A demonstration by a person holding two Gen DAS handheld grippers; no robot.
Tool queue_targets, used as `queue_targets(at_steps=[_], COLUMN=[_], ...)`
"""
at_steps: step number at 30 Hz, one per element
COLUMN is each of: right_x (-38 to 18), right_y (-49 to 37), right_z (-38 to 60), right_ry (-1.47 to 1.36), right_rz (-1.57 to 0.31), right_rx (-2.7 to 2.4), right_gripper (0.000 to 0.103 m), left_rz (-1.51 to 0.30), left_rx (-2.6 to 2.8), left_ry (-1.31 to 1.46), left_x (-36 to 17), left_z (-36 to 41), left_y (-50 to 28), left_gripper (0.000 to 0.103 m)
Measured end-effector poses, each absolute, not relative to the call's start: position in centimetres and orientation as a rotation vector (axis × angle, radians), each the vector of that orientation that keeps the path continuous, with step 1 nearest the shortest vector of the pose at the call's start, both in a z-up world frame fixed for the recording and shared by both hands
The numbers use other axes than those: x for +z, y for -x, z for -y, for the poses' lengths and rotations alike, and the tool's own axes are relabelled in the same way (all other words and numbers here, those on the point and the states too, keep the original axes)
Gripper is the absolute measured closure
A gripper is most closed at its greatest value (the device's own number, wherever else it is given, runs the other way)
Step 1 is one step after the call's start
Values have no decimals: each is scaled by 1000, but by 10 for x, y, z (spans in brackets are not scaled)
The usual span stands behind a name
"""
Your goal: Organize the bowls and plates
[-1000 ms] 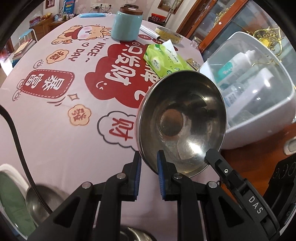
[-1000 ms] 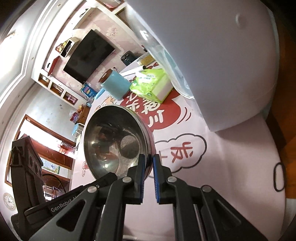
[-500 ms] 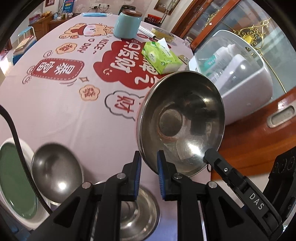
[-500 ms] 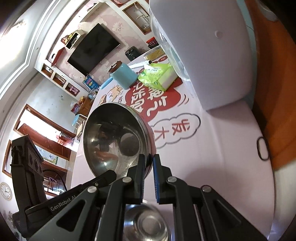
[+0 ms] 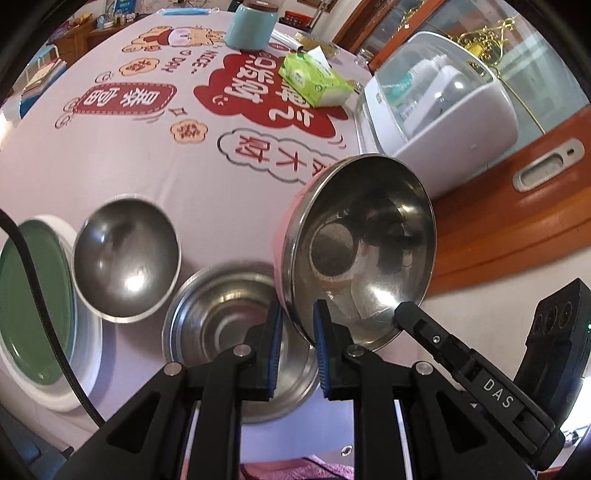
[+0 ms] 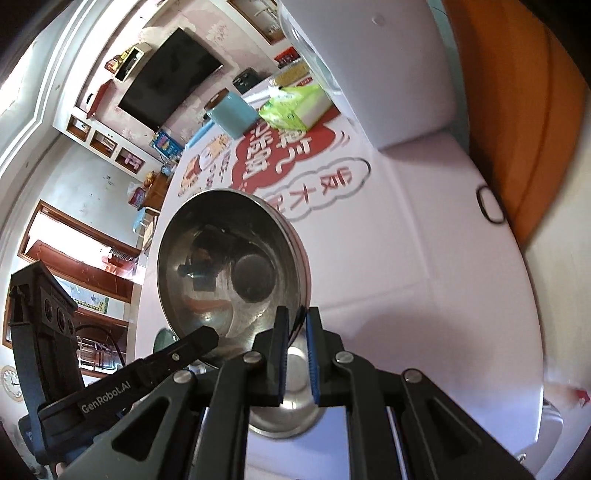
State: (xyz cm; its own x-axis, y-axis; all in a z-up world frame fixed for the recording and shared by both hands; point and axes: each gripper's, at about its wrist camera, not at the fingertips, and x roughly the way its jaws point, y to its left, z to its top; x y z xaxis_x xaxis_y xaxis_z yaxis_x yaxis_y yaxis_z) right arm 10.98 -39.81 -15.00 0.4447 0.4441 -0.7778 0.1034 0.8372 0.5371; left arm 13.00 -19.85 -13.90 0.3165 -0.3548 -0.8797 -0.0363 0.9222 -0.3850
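Note:
Both grippers hold one steel bowl with a pink outside (image 5: 365, 243) by its rim, tilted on edge above the table. My left gripper (image 5: 297, 325) is shut on its near rim; my right gripper (image 6: 297, 325) is shut on the opposite rim of the same bowl (image 6: 229, 266). Under it, a larger steel bowl (image 5: 225, 332) sits on the table, also seen in the right wrist view (image 6: 295, 398). A smaller steel bowl (image 5: 125, 258) lies to its left. A green plate (image 5: 33, 299) on a white plate rests at the far left.
A white dish cabinet (image 5: 439, 103) stands at the right table edge. A green tissue pack (image 5: 314, 81) and a teal jar (image 5: 247, 26) stand further back on the pink printed tablecloth (image 5: 147, 147). A wooden chair (image 5: 517, 214) is to the right.
Both grippers have carried the held bowl back toward the near table edge. The two steel bowls and the green plate have come into view under it.

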Motion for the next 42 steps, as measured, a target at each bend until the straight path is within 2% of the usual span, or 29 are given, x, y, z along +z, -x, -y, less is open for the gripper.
queue_targets(at_steps=[23,42], right_x=[-191,-200], right_y=[-81,-85], right_z=[363,355], right_ry=[-458,-404], right_rz=[-1348,-1419], right_rx=[267,273], right_gripper=[94,93], left_rz=[-1440,-1438], left_rx=[-112,-81], left_ry=[439,435], left_x=[-206,-206], left_z=[169,168], left_y=[-80,-75], left_gripper=[89,87])
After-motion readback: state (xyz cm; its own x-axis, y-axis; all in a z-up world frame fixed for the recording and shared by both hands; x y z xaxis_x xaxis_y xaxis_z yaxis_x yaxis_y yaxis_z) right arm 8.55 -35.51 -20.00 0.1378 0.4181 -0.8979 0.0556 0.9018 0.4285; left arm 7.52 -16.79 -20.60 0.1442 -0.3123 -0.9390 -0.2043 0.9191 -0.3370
